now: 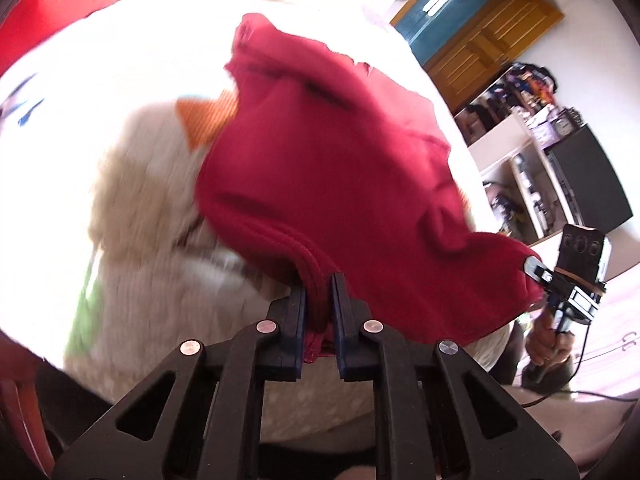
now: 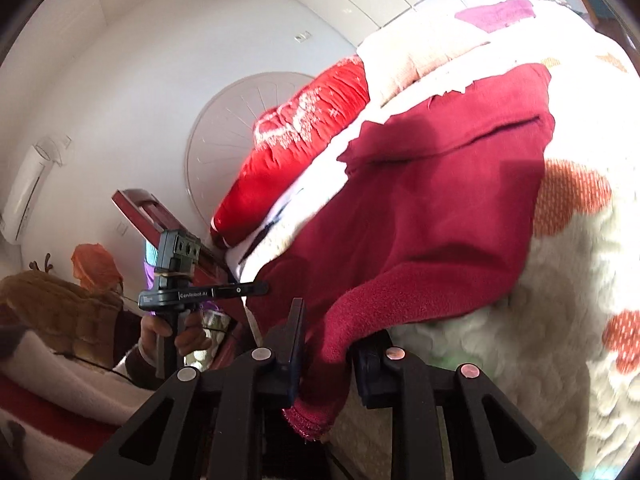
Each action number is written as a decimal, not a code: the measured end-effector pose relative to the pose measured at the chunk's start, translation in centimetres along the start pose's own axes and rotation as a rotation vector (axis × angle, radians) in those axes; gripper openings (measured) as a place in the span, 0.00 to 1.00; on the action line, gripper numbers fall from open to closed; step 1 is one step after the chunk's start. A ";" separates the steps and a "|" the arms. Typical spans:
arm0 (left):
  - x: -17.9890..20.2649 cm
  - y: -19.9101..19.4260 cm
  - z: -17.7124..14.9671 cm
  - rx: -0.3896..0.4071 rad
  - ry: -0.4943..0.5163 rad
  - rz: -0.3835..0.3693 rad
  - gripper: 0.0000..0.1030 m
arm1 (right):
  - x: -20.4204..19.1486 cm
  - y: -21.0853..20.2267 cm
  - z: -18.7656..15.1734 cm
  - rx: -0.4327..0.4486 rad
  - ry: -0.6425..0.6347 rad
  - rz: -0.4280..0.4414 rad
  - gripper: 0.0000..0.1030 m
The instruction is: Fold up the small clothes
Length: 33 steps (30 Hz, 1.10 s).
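A small dark red fleece garment (image 1: 328,168) hangs stretched between my two grippers above the bed; it also shows in the right wrist view (image 2: 432,208). My left gripper (image 1: 319,300) is shut on one gathered bottom corner of it. My right gripper (image 2: 326,332) is shut on the other corner, whose hem sticks out below the jaws. Each view shows the other gripper holding the garment's far corner: the right gripper (image 1: 534,264) and the left gripper (image 2: 260,289). The far end of the garment still rests on the bed.
The bed has a white fluffy blanket (image 1: 152,216) with orange patches (image 2: 572,196). A bright red pillow (image 2: 296,144) lies at the head by a dark red wooden bed frame (image 2: 144,208). Shelves (image 1: 516,152) and a wooden door (image 1: 480,52) stand beyond the bed.
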<state>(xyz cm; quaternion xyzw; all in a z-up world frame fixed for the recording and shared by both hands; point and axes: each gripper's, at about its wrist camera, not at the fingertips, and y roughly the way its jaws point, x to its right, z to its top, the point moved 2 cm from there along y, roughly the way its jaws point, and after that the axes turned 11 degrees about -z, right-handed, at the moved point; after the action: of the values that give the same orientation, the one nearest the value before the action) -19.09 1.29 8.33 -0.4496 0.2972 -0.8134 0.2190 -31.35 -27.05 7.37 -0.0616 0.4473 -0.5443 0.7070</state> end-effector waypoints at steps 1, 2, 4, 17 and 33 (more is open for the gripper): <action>0.3 -0.1 1.3 0.019 0.012 -0.009 0.10 | 0.2 0.0 1.2 0.023 -0.002 -0.007 0.18; 0.5 -0.1 2.7 0.041 0.019 -0.017 0.10 | 0.4 0.0 2.4 0.048 -0.004 -0.019 0.17; 0.8 -0.1 5.8 0.092 0.037 -0.032 0.10 | 1.1 0.0 5.2 0.094 0.007 -0.042 0.16; -2.9 11.4 26.1 0.181 -0.085 0.015 0.19 | 12.2 7.6 20.6 0.109 0.272 -0.386 0.28; -4.4 14.8 27.2 0.186 -0.023 0.142 0.80 | 10.4 10.8 21.6 0.122 0.002 -0.611 0.41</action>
<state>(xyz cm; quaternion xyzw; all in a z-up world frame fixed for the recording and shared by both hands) 7.84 -14.49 6.99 -0.4143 0.2491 -0.8148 0.3200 -8.42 -39.93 8.07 -0.1503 0.3754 -0.7575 0.5125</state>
